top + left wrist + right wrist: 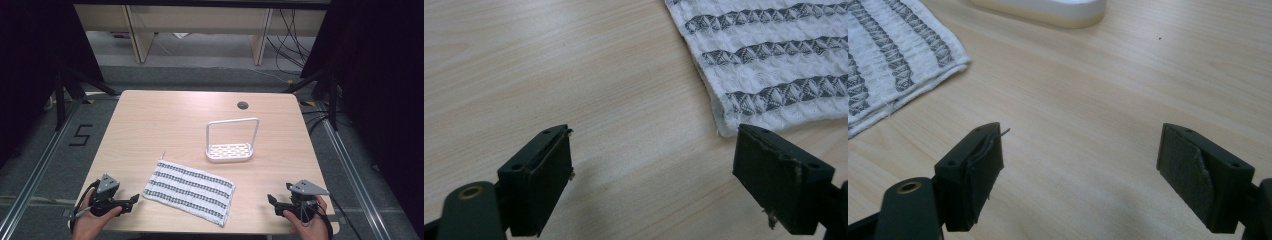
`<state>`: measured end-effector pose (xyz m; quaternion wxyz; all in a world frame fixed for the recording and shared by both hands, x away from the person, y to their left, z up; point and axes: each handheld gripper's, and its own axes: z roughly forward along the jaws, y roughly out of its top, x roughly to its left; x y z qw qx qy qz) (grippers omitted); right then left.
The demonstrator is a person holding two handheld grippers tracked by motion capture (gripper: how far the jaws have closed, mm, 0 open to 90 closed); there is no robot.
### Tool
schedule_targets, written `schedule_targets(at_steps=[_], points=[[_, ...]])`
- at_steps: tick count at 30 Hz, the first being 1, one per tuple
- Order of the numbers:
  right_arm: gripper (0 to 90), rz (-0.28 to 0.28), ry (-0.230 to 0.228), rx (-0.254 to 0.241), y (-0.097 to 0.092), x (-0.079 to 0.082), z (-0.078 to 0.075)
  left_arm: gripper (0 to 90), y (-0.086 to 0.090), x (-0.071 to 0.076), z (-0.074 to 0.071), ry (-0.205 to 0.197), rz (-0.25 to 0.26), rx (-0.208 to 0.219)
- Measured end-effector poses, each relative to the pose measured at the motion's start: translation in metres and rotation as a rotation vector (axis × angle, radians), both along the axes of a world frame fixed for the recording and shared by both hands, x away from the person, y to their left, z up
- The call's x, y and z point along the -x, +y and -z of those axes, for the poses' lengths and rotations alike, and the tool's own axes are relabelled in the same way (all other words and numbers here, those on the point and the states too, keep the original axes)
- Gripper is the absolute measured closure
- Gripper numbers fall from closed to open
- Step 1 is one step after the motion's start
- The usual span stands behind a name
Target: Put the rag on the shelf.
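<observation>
Here, at lower left of the high view, the left gripper [134,201] rests at the table [165,115] edge, held by a hand [90,222]. Just right of it lies the striped cloth [190,190], folded flat, lower centre. Above-right of the cloth, apart from it, stands a white rack [230,150] w/ a wire handle. A small round hole [242,105] is near the table's far edge. At lower right sits the right gripper [272,202].

Nothing stands btw. the grippers and the cloth. In the left gripper view, jaws are wide apart, empty; the cloth corner [724,127] is just beyond the right-hand jaw. In the right gripper view, jaws also spread wide, holding nothing; cloth at upper left, rack base at top.
</observation>
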<state>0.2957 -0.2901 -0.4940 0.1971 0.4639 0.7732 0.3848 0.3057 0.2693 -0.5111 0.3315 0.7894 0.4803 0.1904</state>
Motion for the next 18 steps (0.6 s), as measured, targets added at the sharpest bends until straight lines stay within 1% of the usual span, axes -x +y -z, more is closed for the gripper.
schedule_targets(at_steps=[1, 2, 3, 4, 6, 7, 8, 9, 10, 11, 12, 13, 14, 15, 16, 17, 18], points=[[19.7, 0.001, -0.001, 0.003, 0.000, 0.000, 0.000, 15.2, 0.001, 0.000, -0.001, 0.009, 0.006, -0.005], [19.7, 0.003, 0.007, 0.008, 0.000, 0.001, -0.001, 15.2, 0.001, 0.000, 0.000, 0.007, 0.006, -0.002], [19.8, -0.004, -0.011, 0.024, -0.001, 0.000, -0.001, 15.2, 0.000, 0.000, 0.000, 0.003, 0.004, -0.002], [19.9, -0.017, -0.011, 0.016, -0.001, -0.001, 0.000, 15.1, 0.000, 0.000, 0.000, 0.001, 0.001, 0.002], [19.9, -0.017, -0.011, 0.014, -0.001, -0.001, 0.000, 15.2, 0.000, 0.000, 0.000, 0.006, 0.008, -0.004], [19.9, 0.013, 0.007, -0.005, 0.002, 0.002, 0.000, 15.2, 0.000, 0.000, 0.000, 0.005, 0.004, -0.004], [20.0, -0.013, 0.009, 0.000, 0.002, 0.000, -0.001, 15.2, 0.000, 0.000, -0.001, 0.005, 0.003, -0.004], [20.3, -0.009, 0.001, 0.000, 0.003, 0.001, -0.001, 15.2, 0.000, 0.000, -0.002, 0.016, 0.023, -0.012], [20.4, -0.007, 0.022, 0.000, 0.004, 0.002, -0.002, 15.2, 0.000, -0.001, -0.002, 0.013, 0.027, -0.010], [20.4, -0.005, 0.032, -0.003, 0.006, 0.004, -0.002, 15.3, 0.000, 0.000, -0.002, 0.009, 0.022, -0.005], [20.9, -0.026, 0.001, 0.014, 0.005, 0.002, -0.002, 15.2, 0.000, -0.001, -0.003, 0.015, 0.034, -0.004], [21.6, -0.041, 0.009, 0.001, 0.007, 0.002, -0.002, 15.2, -0.003, 0.000, -0.003, 0.008, 0.019, 0.025], [22.5, -0.025, 0.024, 0.000, 0.009, 0.004, -0.003, 15.2, -0.003, 0.000, -0.003, 0.008, 0.019, 0.025], [23.2, -0.026, 0.027, 0.006, 0.010, 0.005, -0.004, 15.2, -0.003, 0.000, -0.004, 0.018, 0.043, 0.029], [23.2, -0.026, 0.027, 0.006, 0.010, 0.005, -0.004, 15.2, -0.003, 0.000, -0.004, 0.018, 0.043, 0.029], [23.3, -0.060, 0.005, 0.012, 0.011, 0.003, -0.004, 15.2, -0.007, 0.000, -0.004, 0.007, 0.045, 0.050], [23.3, -0.046, 0.010, 0.003, 0.012, 0.005, -0.005, 15.2, -0.009, 0.000, -0.006, 0.010, 0.045, 0.053]])
